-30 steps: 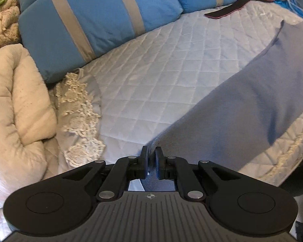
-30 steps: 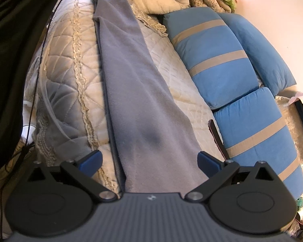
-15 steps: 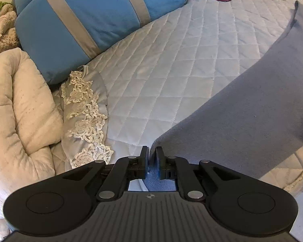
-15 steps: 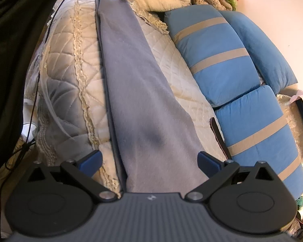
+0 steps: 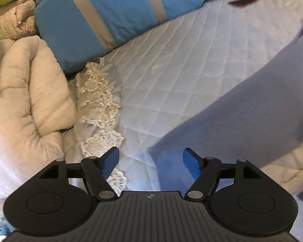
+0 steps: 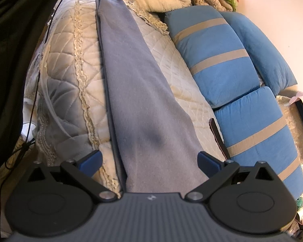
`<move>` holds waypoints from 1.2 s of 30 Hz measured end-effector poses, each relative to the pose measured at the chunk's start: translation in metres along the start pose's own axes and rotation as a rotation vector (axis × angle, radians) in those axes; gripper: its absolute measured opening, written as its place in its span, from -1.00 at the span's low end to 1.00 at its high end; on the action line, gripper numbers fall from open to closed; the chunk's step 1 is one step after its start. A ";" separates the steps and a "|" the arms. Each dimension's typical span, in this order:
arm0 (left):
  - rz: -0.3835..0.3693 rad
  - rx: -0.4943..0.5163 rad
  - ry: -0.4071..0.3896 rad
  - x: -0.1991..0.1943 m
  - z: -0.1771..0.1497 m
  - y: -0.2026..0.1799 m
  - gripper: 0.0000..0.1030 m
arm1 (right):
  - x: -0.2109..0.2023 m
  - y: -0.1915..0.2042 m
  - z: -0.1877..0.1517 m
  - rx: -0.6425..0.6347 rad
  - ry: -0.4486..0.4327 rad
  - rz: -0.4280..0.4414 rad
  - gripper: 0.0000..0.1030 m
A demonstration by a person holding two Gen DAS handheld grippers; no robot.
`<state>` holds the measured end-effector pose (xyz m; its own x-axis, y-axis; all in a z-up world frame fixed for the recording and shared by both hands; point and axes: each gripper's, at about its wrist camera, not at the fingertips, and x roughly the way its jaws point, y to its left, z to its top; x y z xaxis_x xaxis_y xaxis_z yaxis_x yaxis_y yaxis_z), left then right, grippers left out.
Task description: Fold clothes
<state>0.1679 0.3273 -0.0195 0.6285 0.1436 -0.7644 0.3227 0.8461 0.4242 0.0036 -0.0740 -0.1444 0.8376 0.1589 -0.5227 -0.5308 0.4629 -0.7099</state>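
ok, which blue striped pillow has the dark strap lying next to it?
In the right wrist view, the nearest blue pillow, low on the right: the dark strap lies along its left edge on the quilt. The other pillows sit farther back.

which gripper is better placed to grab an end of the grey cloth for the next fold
Probably the left gripper: its jaws are opening with a corner of the grey cloth between them, so it need only close again. The right gripper is open over the other end with no corner between its fingers.

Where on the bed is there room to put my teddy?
Free: the white quilt between the blue pillows and the grey cloth. Crowded: the end with the cream comforter.
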 end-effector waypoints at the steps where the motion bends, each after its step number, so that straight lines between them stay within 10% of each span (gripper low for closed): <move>1: -0.018 -0.054 0.009 0.000 -0.005 0.005 0.34 | -0.001 0.000 0.000 0.002 -0.002 -0.002 1.00; 5: -0.103 -0.421 0.024 0.001 -0.027 0.040 0.34 | -0.001 -0.002 0.000 0.016 -0.004 -0.004 1.00; 16: -0.492 -1.385 -0.246 0.001 -0.136 0.043 0.31 | -0.003 -0.002 0.002 0.014 -0.019 -0.013 1.00; 31: -0.669 -1.749 -0.443 0.062 -0.167 0.014 0.26 | -0.001 0.001 0.002 0.007 -0.010 -0.014 1.00; 33: -0.636 -1.721 -0.392 0.063 -0.159 0.015 -0.93 | -0.001 0.001 0.003 0.007 -0.010 -0.014 1.00; 36: -0.558 -1.641 -0.358 0.053 -0.148 0.021 -0.89 | 0.000 0.002 0.003 0.008 -0.006 -0.015 1.00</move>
<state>0.1033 0.4291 -0.1233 0.8839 -0.2332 -0.4054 -0.3015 0.3786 -0.8751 0.0033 -0.0704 -0.1440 0.8461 0.1568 -0.5095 -0.5173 0.4721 -0.7138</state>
